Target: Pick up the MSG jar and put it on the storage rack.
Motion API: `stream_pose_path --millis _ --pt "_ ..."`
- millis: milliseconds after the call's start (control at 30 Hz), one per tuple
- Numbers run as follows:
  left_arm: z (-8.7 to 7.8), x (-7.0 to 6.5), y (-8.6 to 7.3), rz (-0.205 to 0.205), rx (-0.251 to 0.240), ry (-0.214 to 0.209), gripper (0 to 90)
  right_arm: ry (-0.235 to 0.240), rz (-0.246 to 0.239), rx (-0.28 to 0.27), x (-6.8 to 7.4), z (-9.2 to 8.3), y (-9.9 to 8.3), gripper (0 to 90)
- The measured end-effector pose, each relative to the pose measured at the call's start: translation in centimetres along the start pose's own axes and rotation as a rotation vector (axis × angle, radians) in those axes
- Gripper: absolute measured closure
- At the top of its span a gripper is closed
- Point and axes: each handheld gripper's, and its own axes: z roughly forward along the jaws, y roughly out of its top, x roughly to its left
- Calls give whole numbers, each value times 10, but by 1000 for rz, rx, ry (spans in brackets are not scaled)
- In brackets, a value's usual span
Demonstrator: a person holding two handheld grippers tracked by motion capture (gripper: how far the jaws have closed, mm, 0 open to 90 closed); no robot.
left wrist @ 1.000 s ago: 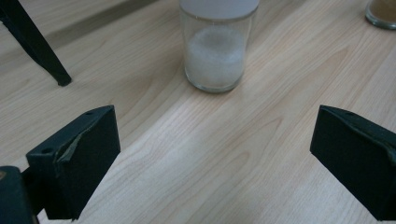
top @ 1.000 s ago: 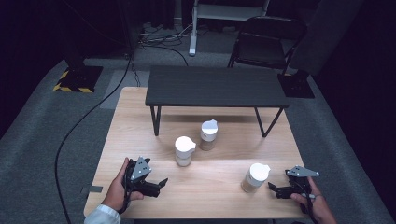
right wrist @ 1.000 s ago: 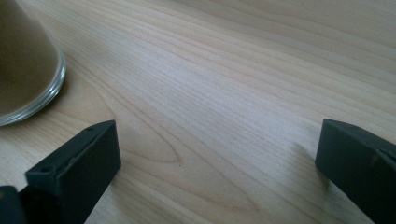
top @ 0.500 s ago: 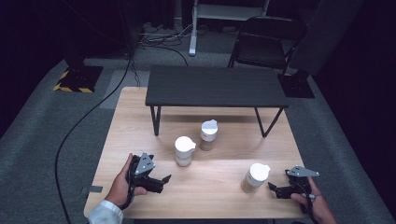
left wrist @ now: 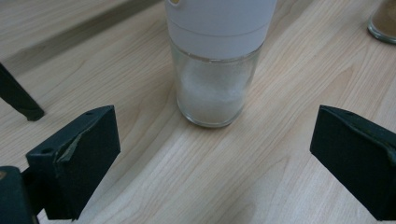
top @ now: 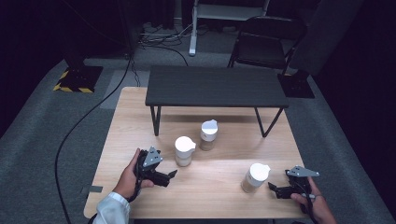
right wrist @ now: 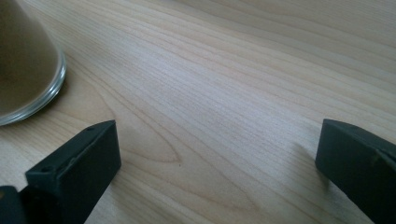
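The white-lidded glass jar (top: 183, 150) with pale grains in it stands upright on the wooden desk (top: 215, 186), a little left of the middle and in front of the small black table (top: 215, 86) that stands on the desk's far half. In the left gripper view the same jar (left wrist: 215, 70) sits straight ahead between the two black jaws and beyond their tips, touching neither; its glass base rests flat on the wood and its white cap runs off the top edge. The left tool (top: 169, 176), held in the person's left hand (top: 128, 179), lies low over the desk just beside the jar on its near-left side, jaws spread wide and pointing toward it. A second white-capped jar (top: 208, 134) with brownish contents stands just behind and to the right of the first, near it; whether they touch I cannot tell. A third jar (top: 255, 177), also white-capped with tan contents, stands well apart toward the right front of the desk. The right tool (top: 274, 189), in the person's right hand (top: 315, 205), rests near the desk's right front corner just beside that third jar, jaws wide apart with nothing between them; in the right gripper view the jar's glass base (right wrist: 28, 70) shows at the upper left, outside the jaws. A black chair (top: 266, 42) stands on the grey floor beyond the desk.
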Motion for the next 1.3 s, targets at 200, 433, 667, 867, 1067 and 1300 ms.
stream_pose_path --millis 200,433,667,867,1067,1300 --pt "9 2 5 1 0 -9 12 0 0 0 0 0 0 0" --pt "18 1 10 2 -7 -13 12 0 0 0 0 0 0 0" --pt "24 2 14 -2 -19 -23 12 0 0 0 0 0 0 0" --pt "32 4 17 -8 -19 -31 12 0 0 0 0 0 0 0" --pt "38 7 19 -22 -26 -39 12 0 0 0 0 0 0 0" --pt "45 9 21 -36 -31 -39 12 0 0 0 0 0 0 0"
